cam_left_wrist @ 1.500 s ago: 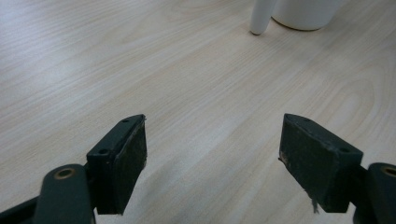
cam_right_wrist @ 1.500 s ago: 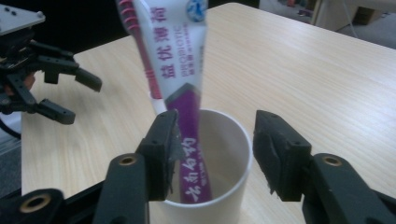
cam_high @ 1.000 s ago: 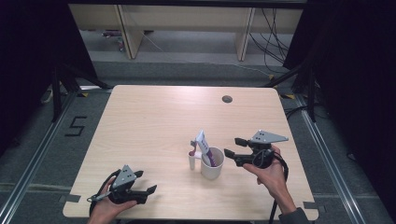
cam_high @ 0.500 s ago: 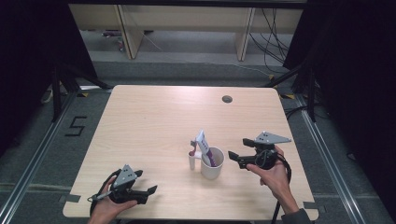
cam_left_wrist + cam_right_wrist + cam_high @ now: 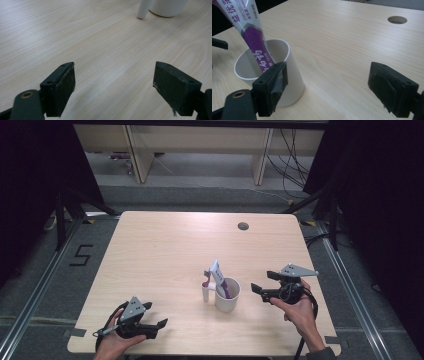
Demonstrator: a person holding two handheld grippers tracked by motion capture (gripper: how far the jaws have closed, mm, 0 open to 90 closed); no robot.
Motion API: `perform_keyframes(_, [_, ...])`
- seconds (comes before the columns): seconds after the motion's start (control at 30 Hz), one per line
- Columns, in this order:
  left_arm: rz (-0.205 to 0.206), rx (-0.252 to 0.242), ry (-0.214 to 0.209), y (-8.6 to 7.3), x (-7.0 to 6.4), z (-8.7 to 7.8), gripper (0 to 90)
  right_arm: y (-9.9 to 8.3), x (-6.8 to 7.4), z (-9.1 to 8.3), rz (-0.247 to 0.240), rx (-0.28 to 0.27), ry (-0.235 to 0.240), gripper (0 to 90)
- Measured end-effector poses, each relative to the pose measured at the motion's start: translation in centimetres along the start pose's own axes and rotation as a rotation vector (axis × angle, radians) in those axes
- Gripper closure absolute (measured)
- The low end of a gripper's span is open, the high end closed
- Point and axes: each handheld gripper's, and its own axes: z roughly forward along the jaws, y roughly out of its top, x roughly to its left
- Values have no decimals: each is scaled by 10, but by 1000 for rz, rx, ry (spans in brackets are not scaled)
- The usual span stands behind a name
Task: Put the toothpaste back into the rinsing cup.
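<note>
Lab (curtained rig [image 5: 60,215], marked floor [image 5: 81,255])

a pale wooden table [image 5: 165,250] carries a white cup [image 5: 227,296] near its front edge.

One cup [image 5: 227,295], one tube [image 5: 218,277], two grippers [image 5: 159,324]

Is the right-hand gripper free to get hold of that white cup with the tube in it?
Probably yes. The right gripper is open beside the white cup, with bare table between them. The tube leans out the far side.
</note>
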Motion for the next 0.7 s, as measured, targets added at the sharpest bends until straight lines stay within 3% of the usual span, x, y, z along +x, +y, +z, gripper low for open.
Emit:
perform_keyframes(0.03, [1,8,4,0,0,-1,175,-1,-3,-2,-25,6,-15,172])
perform_keyframes(0.07, [-20,-17,-3,0,-2,1,175,-3,-4,-3,-24,8,-17,172])
perform_keyframes(0.1, [-17,-11,-6,0,-2,1,175,-5,-4,-4,5,3,-14,171])
perform_keyframes(0.13, [-17,-5,1,0,-2,0,175,-7,-7,-4,-22,1,-23,172])
perform_keyframes(0.17, [-17,-11,-8,0,-2,1,175,-9,-5,-7,11,10,-21,171])
perform_keyframes(0.3, [-5,0,-4,-1,-1,0,175,-16,-7,-11,10,12,-42,169])
perform_keyframes(0.33, [-8,-6,-4,-1,-1,0,175,-18,-9,-14,-13,18,-48,169])
perform_keyframes(0.37, [-9,-9,0,-1,-1,0,175,-21,-7,-15,9,13,-46,169])
perform_keyframes(0.53, [-15,-9,1,-1,-1,-1,175,-30,-6,-18,9,26,-49,169])
perform_keyframes(0.57, [-14,-8,2,-1,-1,0,175,-31,-7,-18,-12,27,-56,169])
perform_keyframes(0.63, [-11,-9,0,-1,0,0,175,-34,-5,-19,22,35,-49,169])
perform_keyframes(0.67, [-11,-8,0,-1,0,0,175,-34,-7,-20,-9,33,-56,169])
perform_keyframes(0.7, [-11,-9,0,-1,0,0,175,-36,-4,-20,30,31,-40,169])
